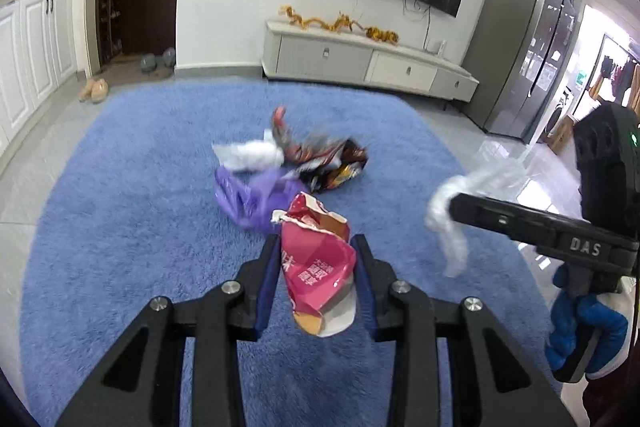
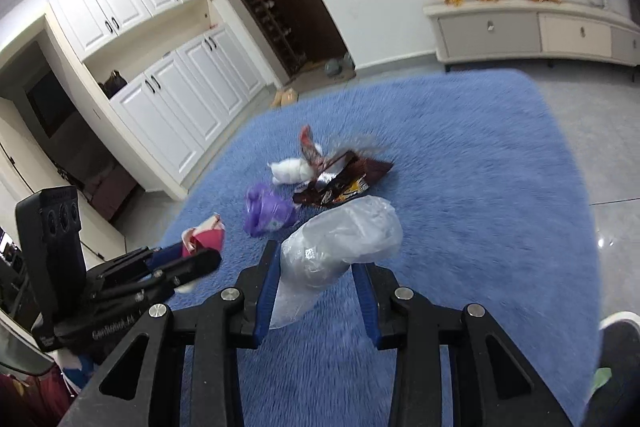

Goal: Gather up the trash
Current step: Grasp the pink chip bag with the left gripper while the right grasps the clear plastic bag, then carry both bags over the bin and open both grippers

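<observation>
Above blue rug [image 1: 120, 227], left fingers [image 1: 267, 267] pinch pink wrapper [image 1: 318, 267]; right fingers [image 2: 267, 279] pinch clear bag [image 2: 340, 243].

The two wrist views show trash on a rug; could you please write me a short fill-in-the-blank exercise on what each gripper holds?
1. The left gripper holds a torn snack wrapper whose colour is ____.
2. The right gripper holds a clear ____ bag.
3. The remaining trash pile lies on a rug whose colour is ____.
4. Nearest the pink wrapper on the rug lies a crumpled ____ bag.

Missing words: pink; plastic; blue; purple
</observation>
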The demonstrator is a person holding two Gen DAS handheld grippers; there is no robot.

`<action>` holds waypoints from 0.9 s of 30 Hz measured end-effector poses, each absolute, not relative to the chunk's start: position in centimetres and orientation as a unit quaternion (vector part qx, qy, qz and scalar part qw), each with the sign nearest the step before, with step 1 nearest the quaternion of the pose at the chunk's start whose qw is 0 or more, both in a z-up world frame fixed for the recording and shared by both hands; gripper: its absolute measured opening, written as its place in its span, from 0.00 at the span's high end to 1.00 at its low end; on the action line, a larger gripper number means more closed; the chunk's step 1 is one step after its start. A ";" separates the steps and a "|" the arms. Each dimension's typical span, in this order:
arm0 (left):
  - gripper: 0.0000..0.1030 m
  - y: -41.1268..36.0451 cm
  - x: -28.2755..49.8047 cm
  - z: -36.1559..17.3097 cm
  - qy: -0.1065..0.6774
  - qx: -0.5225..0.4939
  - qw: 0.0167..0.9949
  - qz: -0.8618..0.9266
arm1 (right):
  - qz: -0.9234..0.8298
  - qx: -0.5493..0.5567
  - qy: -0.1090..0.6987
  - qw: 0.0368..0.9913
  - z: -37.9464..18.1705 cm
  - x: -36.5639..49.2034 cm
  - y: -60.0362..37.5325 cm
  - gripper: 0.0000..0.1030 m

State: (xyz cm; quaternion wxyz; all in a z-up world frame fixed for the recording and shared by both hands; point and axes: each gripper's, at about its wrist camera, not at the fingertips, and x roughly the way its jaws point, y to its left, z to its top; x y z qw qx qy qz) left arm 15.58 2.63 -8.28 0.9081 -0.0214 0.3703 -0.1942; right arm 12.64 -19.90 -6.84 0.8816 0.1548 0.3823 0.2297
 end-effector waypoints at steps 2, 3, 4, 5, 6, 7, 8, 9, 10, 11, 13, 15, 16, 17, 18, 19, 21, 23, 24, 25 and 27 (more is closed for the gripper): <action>0.68 2.1 14.5 -6.9 0.355 -0.018 0.915 -0.191 | 0.224 0.154 0.365 0.890 -5.6 10.8 -21.1 0.67; 0.68 1.9 14.2 -6.3 0.349 -0.016 0.918 -0.189 | 0.220 0.153 0.358 0.894 -5.0 10.1 -21.6 0.67; 0.68 1.7 13.7 -5.6 0.342 -0.014 0.920 -0.188 | 0.217 0.151 0.351 0.898 -4.5 9.3 -22.1 0.67; 0.68 1.6 13.2 -4.9 0.336 -0.012 0.923 -0.188 | 0.211 0.149 0.341 0.904 -3.8 8.2 -23.0 0.67; 0.68 1.1 12.7 -4.2 0.330 -0.010 0.925 -0.188 | 0.204 0.147 0.333 0.909 -3.2 7.2 -23.9 0.67; 0.68 0.5 12.3 -3.6 0.325 -0.007 0.927 -0.190 | 0.199 0.146 0.327 0.912 -2.9 6.6 -24.5 0.67; 0.68 -0.3 11.8 -2.8 0.318 -0.002 0.928 -0.193 | 0.189 0.145 0.317 0.918 -2.3 5.5 -25.8 0.67; 0.68 -1.0 11.6 -2.4 0.314 0.002 0.929 -0.195 | 0.181 0.145 0.311 0.922 -1.9 4.8 -26.7 0.67; 0.68 -1.9 11.2 -1.8 0.309 0.008 0.930 -0.200 | 0.171 0.144 0.305 0.926 -1.5 4.0 -27.7 0.67; 0.68 -2.9 10.9 -1.2 0.305 0.014 0.930 -0.205 | 0.158 0.142 0.298 0.930 -1.3 3.2 -29.0 0.67; 0.68 -4.6 10.7 -0.5 0.300 0.023 0.929 -0.215 | 0.132 0.140 0.287 0.938 -0.9 1.5 -31.4 0.67; 0.68 -6.9 10.5 0.3 0.294 0.033 0.928 -0.225 | 0.101 0.141 0.278 0.945 -0.8 0.0 -34.1 0.67; 0.68 -8.1 10.5 0.6 0.292 0.037 0.927 -0.232 | 0.082 0.140 0.274 0.948 -0.8 -0.8 -35.6 0.67; 0.68 -9.2 10.7 0.9 0.292 0.040 0.925 -0.239 | 0.067 0.140 0.271 0.950 -1.0 -1.4 -36.8 0.67; 0.68 -10.6 10.9 1.2 0.292 0.044 0.923 -0.248 | 0.054 0.141 0.270 0.951 -1.2 -2.0 -37.9 0.67; 0.68 -12.2 11.1 1.4 0.292 0.048 0.919 -0.259 | 0.040 0.144 0.269 0.952 -1.5 -2.5 -39.0 0.67; 0.68 -15.3 11.1 1.5 0.292 0.059 0.912 -0.282 | 0.006 0.150 0.269 0.951 -2.4 -3.4 -41.6 0.67; 0.68 -18.9 11.1 1.3 0.293 0.071 0.903 -0.307 | -0.020 0.165 0.271 0.948 -3.5 -4.1 -44.1 0.67; 0.68 -20.4 11.2 1.1 0.295 0.075 0.899 -0.316 | -0.031 0.171 0.273 0.946 -4.1 -4.3 -45.0 0.67; 0.68 -22.1 11.3 0.7 0.299 0.078 0.894 -0.325 | -0.042 0.175 0.275 0.945 -4.6 -4.5 -45.8 0.67; 0.68 -24.9 11.3 -0.1 0.307 0.085 0.884 -0.342 | -0.065 0.184 0.280 0.940 -5.8 -5.2 -47.5 0.67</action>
